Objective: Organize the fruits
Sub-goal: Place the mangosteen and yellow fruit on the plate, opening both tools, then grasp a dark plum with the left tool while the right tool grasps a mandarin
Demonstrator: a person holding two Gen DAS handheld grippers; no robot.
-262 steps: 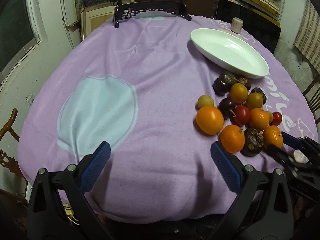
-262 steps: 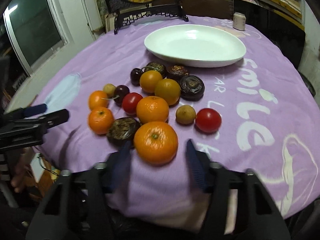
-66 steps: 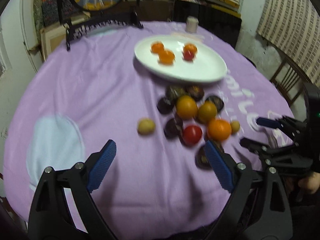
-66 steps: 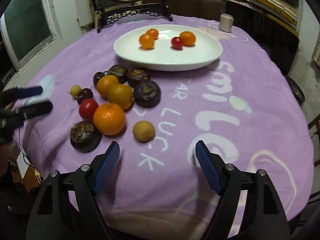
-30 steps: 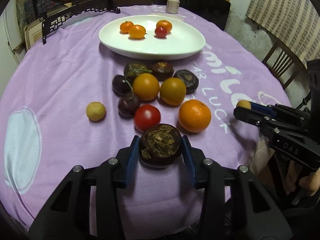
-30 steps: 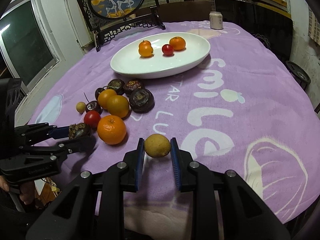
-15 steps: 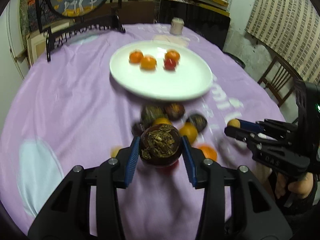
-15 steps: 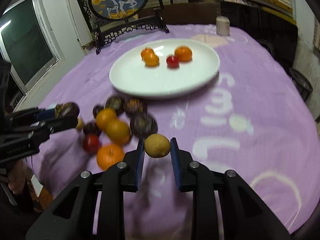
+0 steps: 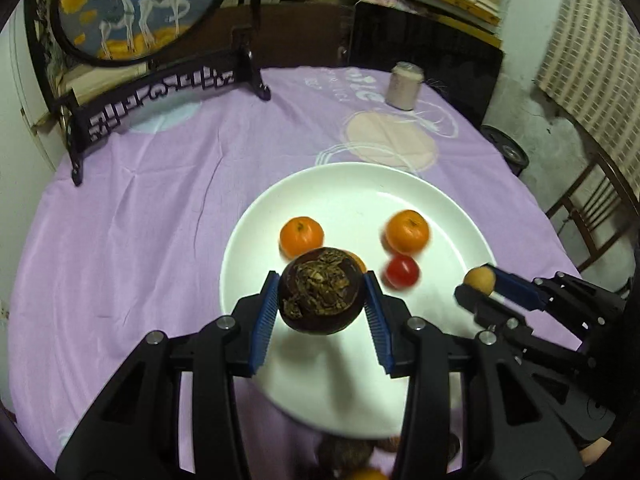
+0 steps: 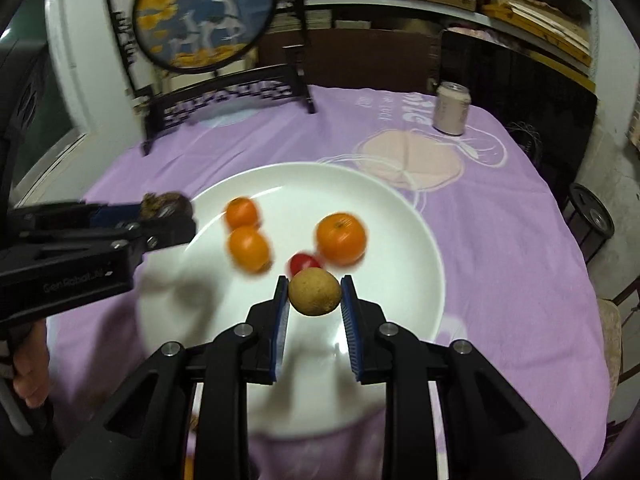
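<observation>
A round counter [image 9: 132, 240] draped in a lilac printed cloth fills the room's middle, with shelves of stacked boards along the back wall. Nearest the camera, the left tongs [image 9: 320, 304] are clamped on a dark purple fruit with a dried brown calyx [image 9: 321, 290], held above the near part of a white plate [image 9: 460, 216]. Beside them the right tongs [image 10: 314, 294] are closed tightly on a small yellow-brown fruit [image 10: 315, 293], also over the plate, toward its near right side. On the plate behind the held fruit lie three orange fruits: one at left [image 9: 301, 235], one partly hidden behind the dark fruit [image 10: 248, 249] and one at right [image 9: 407, 231], with a small red tomato [image 9: 402, 272] just in front of the right one. At the plate's near edge, blurred dark and orange fruit [image 9: 352, 452] sit on the cloth. Farther back a pale can [image 9: 405, 85] stands upright, and at the far edge a black carved stand carries a round painted screen with deer [image 9: 136, 4].
</observation>
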